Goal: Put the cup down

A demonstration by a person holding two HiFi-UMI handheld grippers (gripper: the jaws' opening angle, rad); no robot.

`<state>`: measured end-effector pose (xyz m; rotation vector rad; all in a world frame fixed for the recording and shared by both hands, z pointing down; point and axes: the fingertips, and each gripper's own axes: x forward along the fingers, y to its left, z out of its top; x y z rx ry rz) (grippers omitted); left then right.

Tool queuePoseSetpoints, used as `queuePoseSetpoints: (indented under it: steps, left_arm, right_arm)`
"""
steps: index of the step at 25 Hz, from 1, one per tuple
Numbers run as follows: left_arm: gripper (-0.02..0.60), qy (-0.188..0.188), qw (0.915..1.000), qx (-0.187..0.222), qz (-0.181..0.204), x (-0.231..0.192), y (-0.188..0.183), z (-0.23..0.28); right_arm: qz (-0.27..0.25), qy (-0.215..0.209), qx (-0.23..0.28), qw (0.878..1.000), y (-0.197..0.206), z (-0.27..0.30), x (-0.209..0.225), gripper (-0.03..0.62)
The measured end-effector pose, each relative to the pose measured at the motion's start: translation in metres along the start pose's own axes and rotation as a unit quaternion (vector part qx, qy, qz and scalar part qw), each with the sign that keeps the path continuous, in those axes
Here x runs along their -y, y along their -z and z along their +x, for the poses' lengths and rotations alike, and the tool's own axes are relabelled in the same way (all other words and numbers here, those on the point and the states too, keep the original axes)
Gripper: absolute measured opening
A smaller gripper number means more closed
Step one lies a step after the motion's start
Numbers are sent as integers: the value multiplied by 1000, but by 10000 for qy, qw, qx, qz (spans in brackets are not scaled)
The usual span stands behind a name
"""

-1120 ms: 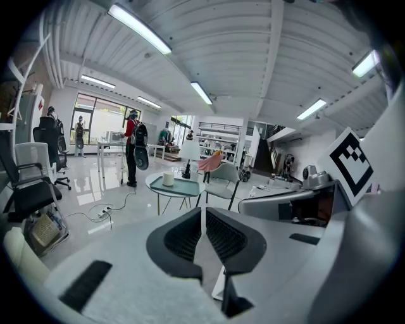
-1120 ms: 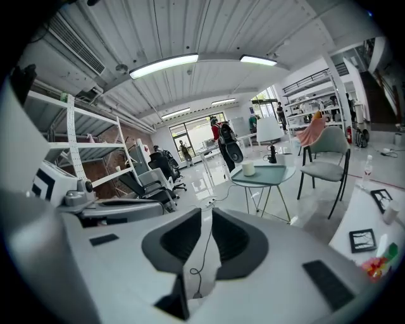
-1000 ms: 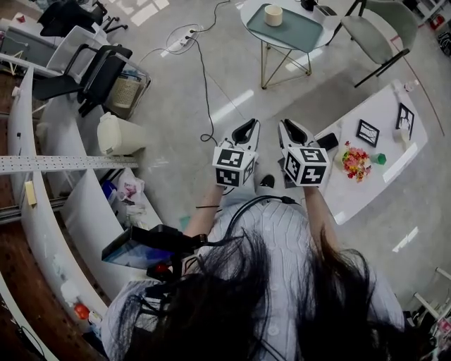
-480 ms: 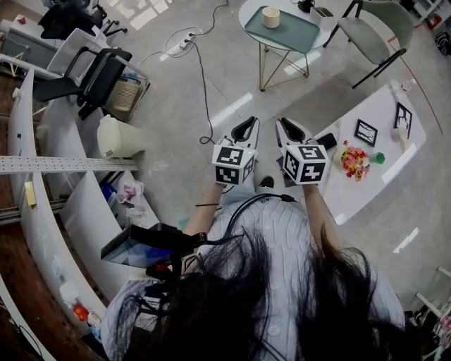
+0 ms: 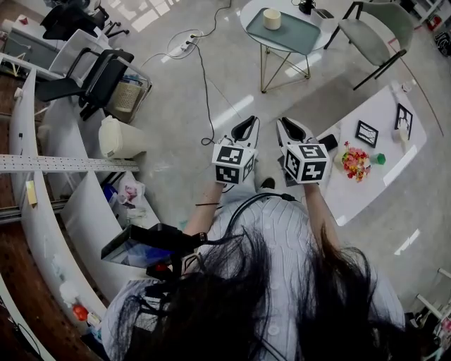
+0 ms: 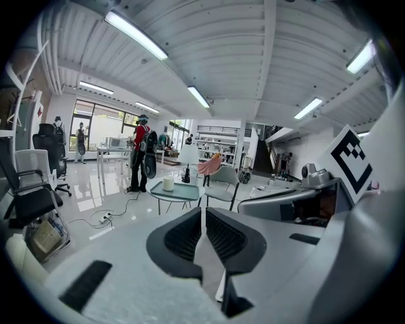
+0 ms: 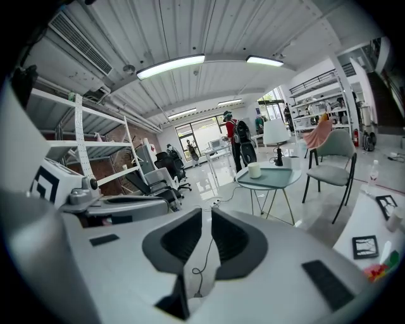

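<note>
White cup (image 5: 272, 18) on teal tray (image 5: 299, 34), L claw (image 5: 245, 130) & R claw (image 5: 291, 130) both closed, empty, well apart from cup.

Up top, a round worktop (image 5: 248, 21) on thin gold legs carries a green tray (image 5: 299, 35), with a grey chair (image 5: 373, 32) just beside it. A black cable (image 5: 204, 84) snakes across the glossy floor from a power strip (image 5: 184, 44). On the left sits a black office chair (image 5: 91, 74), a white bin (image 5: 120, 137) near it. Over on the right, a long white worktop (image 5: 352, 194) shows two black picture frames (image 5: 367, 132) and a colourful bunch (image 5: 356, 162).
</note>
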<state>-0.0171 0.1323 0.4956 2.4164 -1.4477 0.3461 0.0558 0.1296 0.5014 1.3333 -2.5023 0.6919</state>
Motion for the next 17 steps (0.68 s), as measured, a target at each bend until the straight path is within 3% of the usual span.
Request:
queuePoseSetpoints:
  steps: [17]
  left_arm:
    - [31, 22, 10000, 19, 29, 6, 3, -1]
  right_arm:
    - [-13, 26, 25, 10000, 2, -6, 3, 67]
